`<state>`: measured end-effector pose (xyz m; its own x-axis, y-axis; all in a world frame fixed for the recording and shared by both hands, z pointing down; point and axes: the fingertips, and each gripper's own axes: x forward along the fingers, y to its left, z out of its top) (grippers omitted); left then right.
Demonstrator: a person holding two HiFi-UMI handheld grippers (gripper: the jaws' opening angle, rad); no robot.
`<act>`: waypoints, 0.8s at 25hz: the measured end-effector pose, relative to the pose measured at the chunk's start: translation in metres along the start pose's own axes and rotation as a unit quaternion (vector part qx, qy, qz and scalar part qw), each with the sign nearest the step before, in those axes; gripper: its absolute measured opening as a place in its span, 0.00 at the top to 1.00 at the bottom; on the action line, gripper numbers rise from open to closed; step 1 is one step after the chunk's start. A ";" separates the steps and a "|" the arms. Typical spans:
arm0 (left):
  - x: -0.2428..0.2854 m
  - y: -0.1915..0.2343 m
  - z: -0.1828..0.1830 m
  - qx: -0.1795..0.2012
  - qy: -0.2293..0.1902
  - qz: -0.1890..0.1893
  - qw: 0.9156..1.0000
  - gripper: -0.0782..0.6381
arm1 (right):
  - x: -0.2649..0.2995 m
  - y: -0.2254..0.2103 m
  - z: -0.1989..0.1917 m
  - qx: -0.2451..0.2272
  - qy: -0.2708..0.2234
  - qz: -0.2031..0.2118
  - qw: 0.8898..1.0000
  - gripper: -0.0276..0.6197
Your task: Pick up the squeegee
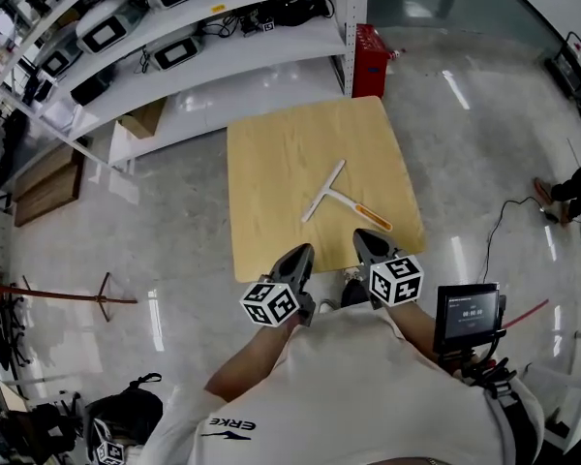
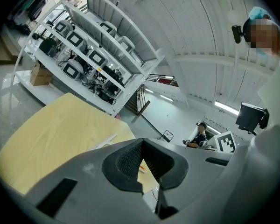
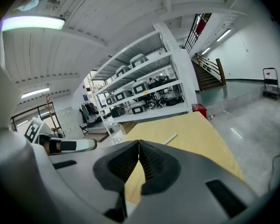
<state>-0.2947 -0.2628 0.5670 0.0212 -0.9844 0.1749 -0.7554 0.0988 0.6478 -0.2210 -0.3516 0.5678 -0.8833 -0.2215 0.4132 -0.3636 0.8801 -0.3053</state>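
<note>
Bright, even indoor light fills a workshop seen through wide-angle lenses.
A long white ceiling strip light (image 3: pixel 32 22) glows overexposed, and pale glare streaks run across the glossy grey polished floor (image 1: pixel 484 143). The pale square wooden table (image 1: pixel 271 221) is evenly lit, with only faint shadows. In both gripper views a black vignette rings the frame, and the tall white metal shelving (image 2: pixel 91 43) bows towards the edges.
</note>
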 end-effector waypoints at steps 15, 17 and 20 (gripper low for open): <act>0.003 0.006 0.003 -0.004 -0.004 0.024 1.000 0.88 | 0.022 -0.014 -0.004 -0.031 0.039 0.004 0.999 0.95; 0.021 0.015 0.011 -0.012 -0.001 0.034 0.999 0.88 | 0.041 -0.029 0.000 -0.036 0.058 0.010 0.998 0.95; 0.046 0.031 0.016 -0.021 0.004 0.049 0.999 0.88 | 0.069 -0.048 0.000 -0.058 0.084 0.021 0.995 0.95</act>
<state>-0.3278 -0.3070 0.5834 -0.0461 -0.9688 0.2436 -0.7263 0.2000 0.6576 -0.2645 -0.4094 0.6115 -0.8318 -0.1185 0.5422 -0.2818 0.9318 -0.2287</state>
